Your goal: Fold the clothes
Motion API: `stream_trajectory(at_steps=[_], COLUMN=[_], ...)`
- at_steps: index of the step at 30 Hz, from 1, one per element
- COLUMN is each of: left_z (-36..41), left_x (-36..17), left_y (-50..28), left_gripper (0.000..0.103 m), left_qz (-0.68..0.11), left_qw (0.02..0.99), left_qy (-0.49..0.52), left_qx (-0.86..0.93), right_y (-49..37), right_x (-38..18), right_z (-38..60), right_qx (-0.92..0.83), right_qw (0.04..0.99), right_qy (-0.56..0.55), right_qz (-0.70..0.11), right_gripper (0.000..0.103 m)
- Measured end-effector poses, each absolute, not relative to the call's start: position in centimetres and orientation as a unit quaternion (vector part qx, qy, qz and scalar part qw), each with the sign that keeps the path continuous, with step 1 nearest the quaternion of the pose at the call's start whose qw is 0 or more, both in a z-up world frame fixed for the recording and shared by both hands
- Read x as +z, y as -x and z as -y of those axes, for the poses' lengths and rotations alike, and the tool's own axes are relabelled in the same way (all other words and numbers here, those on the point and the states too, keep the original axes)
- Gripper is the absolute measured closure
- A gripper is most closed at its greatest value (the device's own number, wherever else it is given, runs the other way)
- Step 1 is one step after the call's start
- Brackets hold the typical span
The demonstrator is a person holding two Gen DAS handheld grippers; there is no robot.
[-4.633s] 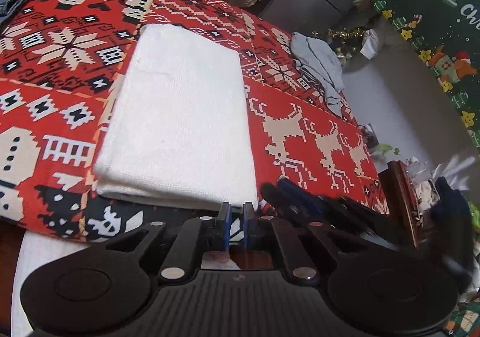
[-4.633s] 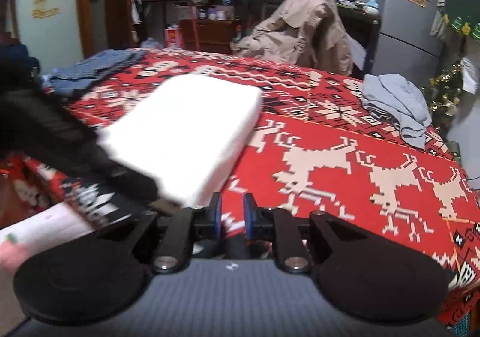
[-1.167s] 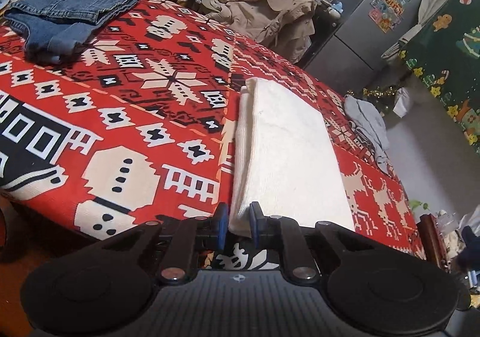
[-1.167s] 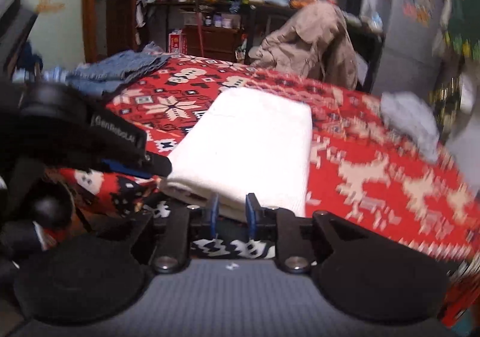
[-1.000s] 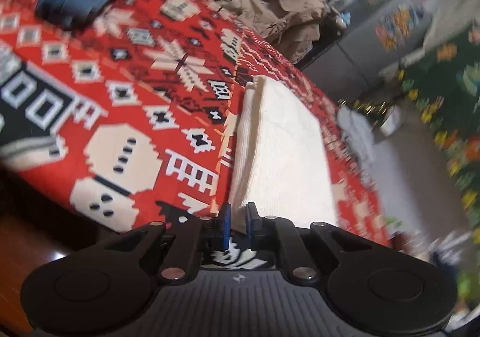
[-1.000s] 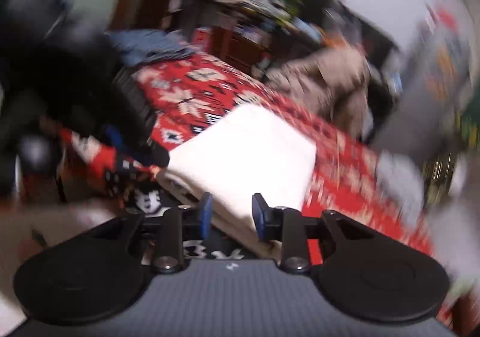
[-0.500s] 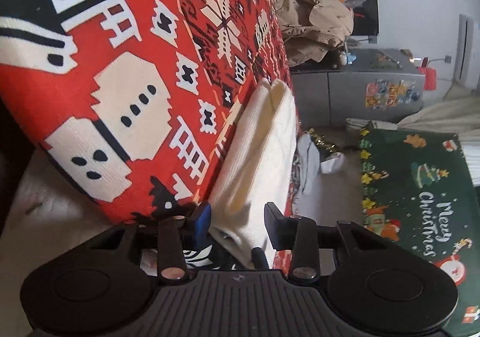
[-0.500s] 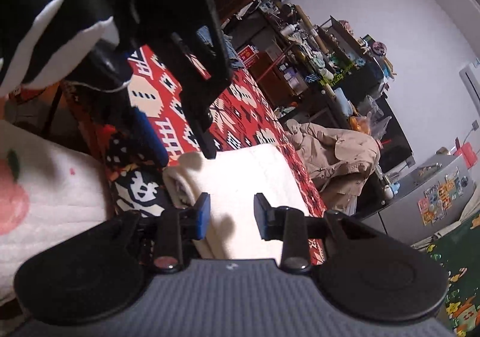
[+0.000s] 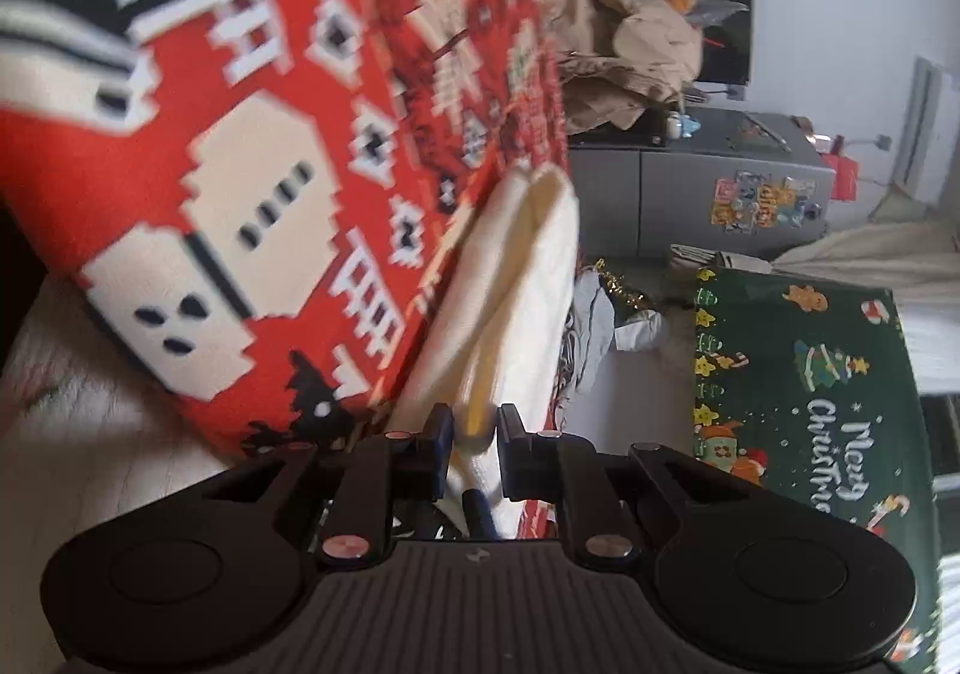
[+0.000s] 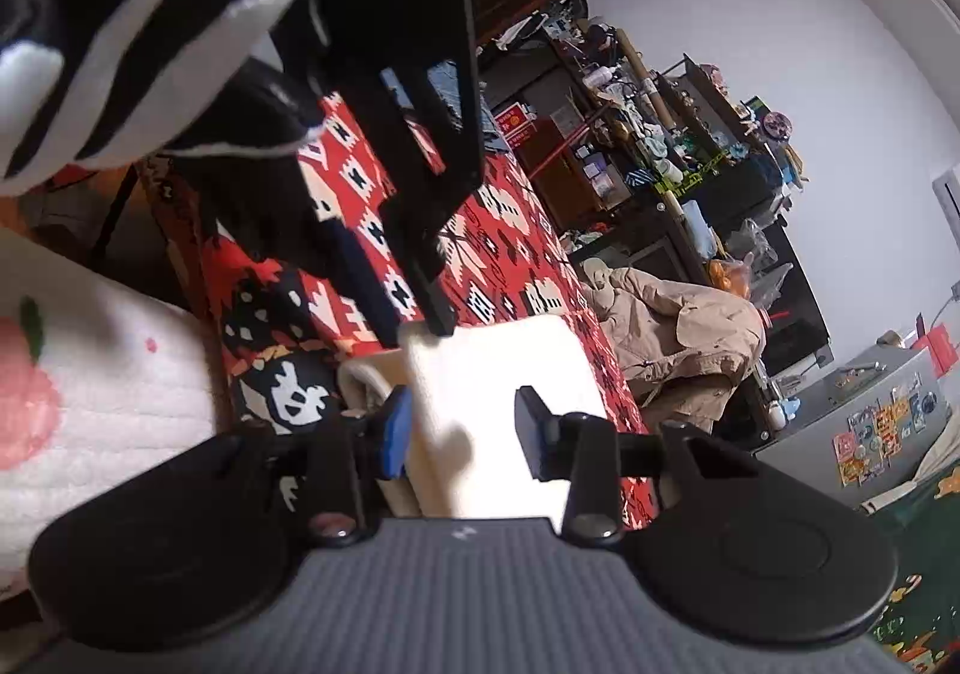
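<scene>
Left hand-held gripper (image 9: 473, 449): rolled well onto its side, so the surface runs steeply across its view. Jaws narrow and closing, with the near corner of the folded white towel (image 9: 510, 290) between the blue-padded fingertips (image 9: 443, 437); the pads appear to press on the cloth. In the right wrist view this same gripper (image 10: 414, 326) reaches in from the upper left, carried by a hand in a black-and-white striped glove (image 10: 120, 32), its tips set on the towel's near left corner.

Right hand-held gripper (image 10: 463, 437): also tilted, pointing slightly downward at the towel's near edge. Jaws moderately wide and opening; the towel's edge (image 10: 498, 374) lies between them, the left blue pad (image 10: 396, 434) close against the cloth, the right finger standing clear of it.

Folded white towel: lies flat on the red patterned tablecloth (image 9: 270, 146) near the surface's front edge, in several stacked layers visible at the near end.

Shown by left wrist view only: green "Merry Christmas" hanging (image 9: 828, 422); crumpled grey garment (image 9: 591, 314) beyond the towel.

Shown by right wrist view only: white quilted cover with a pink print (image 10: 90, 392), lower left below the surface; cluttered dark shelving (image 10: 660, 152) against the wall; gloved hand.

Shown by both: beige jacket (image 10: 672, 338) draped behind the surface; grey refrigerator with stickers (image 9: 750, 188).
</scene>
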State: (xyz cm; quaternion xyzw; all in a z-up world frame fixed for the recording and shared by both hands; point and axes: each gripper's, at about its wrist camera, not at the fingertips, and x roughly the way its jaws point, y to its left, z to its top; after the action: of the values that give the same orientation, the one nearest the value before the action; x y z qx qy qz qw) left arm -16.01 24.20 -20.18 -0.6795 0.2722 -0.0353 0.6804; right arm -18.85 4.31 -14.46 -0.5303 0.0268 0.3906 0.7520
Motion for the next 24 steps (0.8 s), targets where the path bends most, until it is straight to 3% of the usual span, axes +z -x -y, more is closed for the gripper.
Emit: stream_trajectory(at_steps=[5,8,10,12,24], left_z=[-24.1,-24.3,-24.3,-24.4,-24.5], left_x=[-19.7,-19.9,-19.8,-19.9,-20.0], left_y=[16.3,16.3,16.3,16.3,16.5], left_gripper=[0.094,0.094,0.094,0.094,0.094], left_qz=[-0.273,-0.276,-0.275,-0.275,-0.278], left_qw=[0.690,0.684,0.685,0.681,0.675], left_qy=[0.670,0.675,0.674,0.678,0.683], left_qx=[-0.025,-0.028,-0.030,-0.031,-0.036], right_y=[19.2,19.2,19.1,19.2,17.9], right_x=[-15.7,-16.7,-17.3,-17.9,-19.3], right_z=[-4.8,-5.6,-6.1,-6.5,-7.1], right_qx=[0.392,0.392,0.387,0.382,0.377], right_qw=[0.736,0.723,0.716,0.709,0.690], right_qy=[0.552,0.569,0.581,0.592,0.617], right_qz=[-0.013,-0.001,0.011,0.021,0.029], right_gripper=[0.066,0.081,0.083,0.093,0.095])
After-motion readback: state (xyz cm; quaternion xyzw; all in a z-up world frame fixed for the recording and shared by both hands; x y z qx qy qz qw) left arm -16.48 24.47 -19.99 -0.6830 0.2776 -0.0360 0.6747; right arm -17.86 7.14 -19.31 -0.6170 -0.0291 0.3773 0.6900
